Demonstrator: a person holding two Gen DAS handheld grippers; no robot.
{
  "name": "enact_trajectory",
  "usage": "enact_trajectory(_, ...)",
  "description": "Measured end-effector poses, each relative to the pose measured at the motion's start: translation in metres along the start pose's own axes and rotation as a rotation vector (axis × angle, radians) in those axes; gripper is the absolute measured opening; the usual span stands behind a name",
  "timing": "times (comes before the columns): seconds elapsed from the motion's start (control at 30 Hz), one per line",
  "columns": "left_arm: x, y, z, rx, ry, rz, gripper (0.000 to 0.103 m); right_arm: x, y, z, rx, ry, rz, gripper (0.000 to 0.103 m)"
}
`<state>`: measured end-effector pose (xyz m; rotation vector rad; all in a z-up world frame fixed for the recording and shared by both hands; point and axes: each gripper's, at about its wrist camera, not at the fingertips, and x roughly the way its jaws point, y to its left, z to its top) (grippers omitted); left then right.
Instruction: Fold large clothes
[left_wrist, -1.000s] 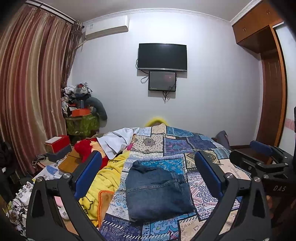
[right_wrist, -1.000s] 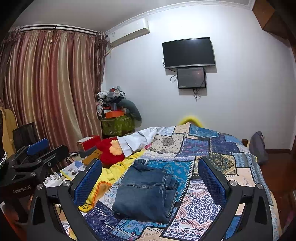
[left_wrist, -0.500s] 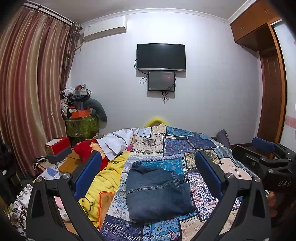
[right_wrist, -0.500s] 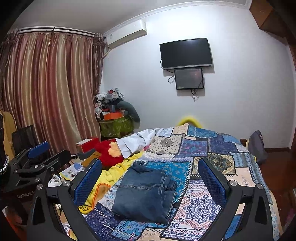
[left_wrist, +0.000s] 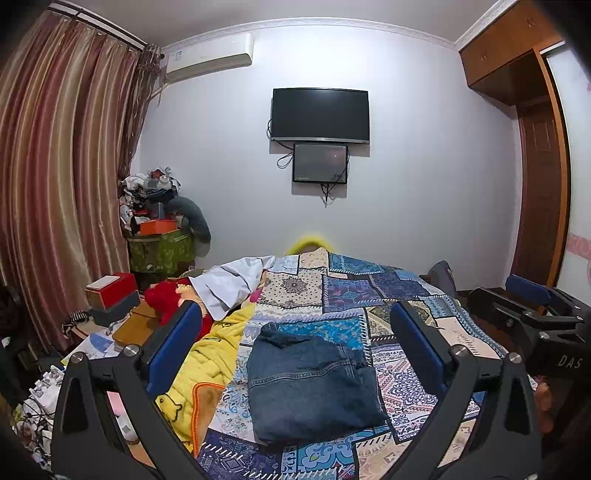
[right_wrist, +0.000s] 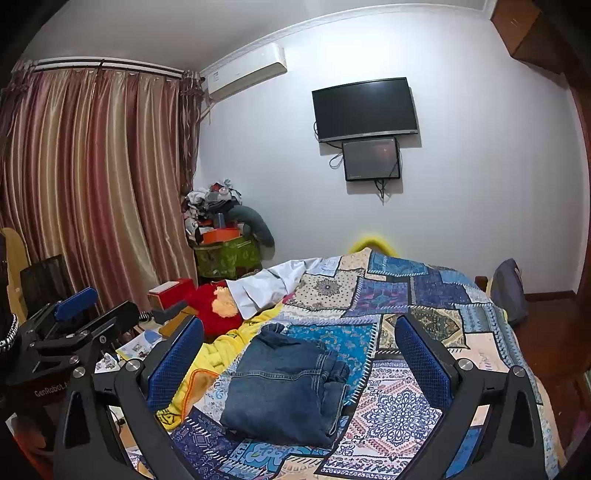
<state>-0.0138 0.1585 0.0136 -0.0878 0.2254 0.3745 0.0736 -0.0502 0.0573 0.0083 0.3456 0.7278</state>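
Blue denim jeans (left_wrist: 310, 384) (right_wrist: 286, 384), folded into a compact, roughly rectangular bundle, lying flat on the patchwork bedspread (left_wrist: 369, 288) near the bed's near end. Several layers stacked; layered edges and seams show on the right side, smooth folded face on top. A bunched bit of fabric sticks up at the far-left corner. Yellow blanket (left_wrist: 207, 354) lies just beside its left edge. Nothing touches or holds the jeans.

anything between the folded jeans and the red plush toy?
Yes: a yellow blanket lies between the folded jeans and the red plush toy, clearest in the right wrist view.
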Motion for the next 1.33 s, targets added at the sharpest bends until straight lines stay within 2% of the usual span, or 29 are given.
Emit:
enact_trajectory(0.8, -0.002, 0.005, 0.004, -0.012, 0.009, -0.060, 0.103, -0.008, 0.002, 0.003, 0.004, -0.026, 0.003, 0.103)
enact_trajectory(1.33, -0.003, 0.003, 0.003, -0.016, 0.009, -0.058, 0.103, -0.012, 0.001, 0.004, 0.020, -0.021, 0.008, 0.103)
